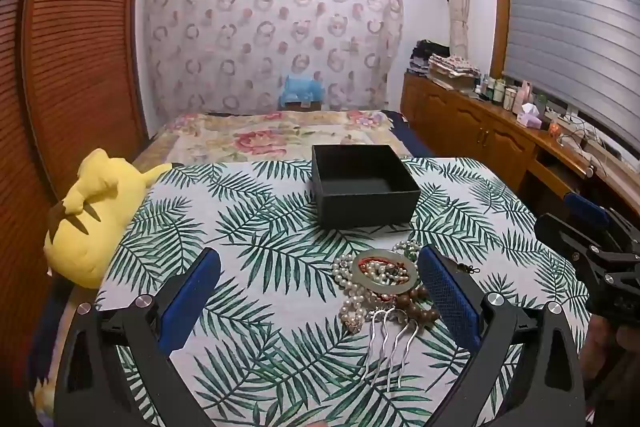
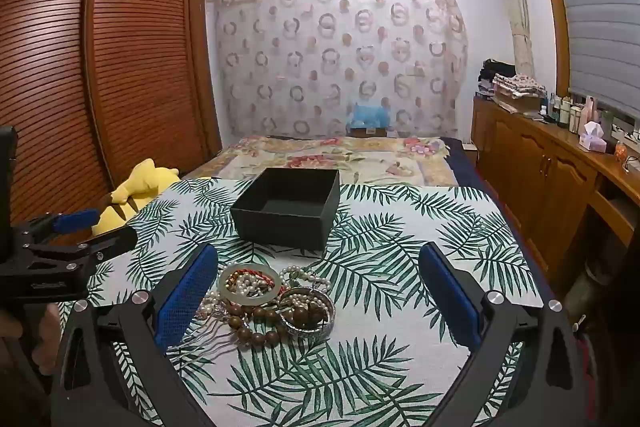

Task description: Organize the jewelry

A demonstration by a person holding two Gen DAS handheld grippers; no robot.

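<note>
Left wrist view shows your left claw (image 1: 320,291) spread wide and empty above the leaf-print cloth on the counter (image 1: 248,211), with the tangled heap of pearl strands, brown wooden beads and a pale jade bangle (image 1: 380,285) lying by its right finger. Your right claw (image 2: 318,291) is equally agape and holds nothing. The open black square cardboard box (image 2: 289,207) stands just beyond the heap. Because the strands cross each other, pinching one will probably drag the others along; the silver hair comb (image 1: 386,341) may snag too, and beads could scatter.
</note>
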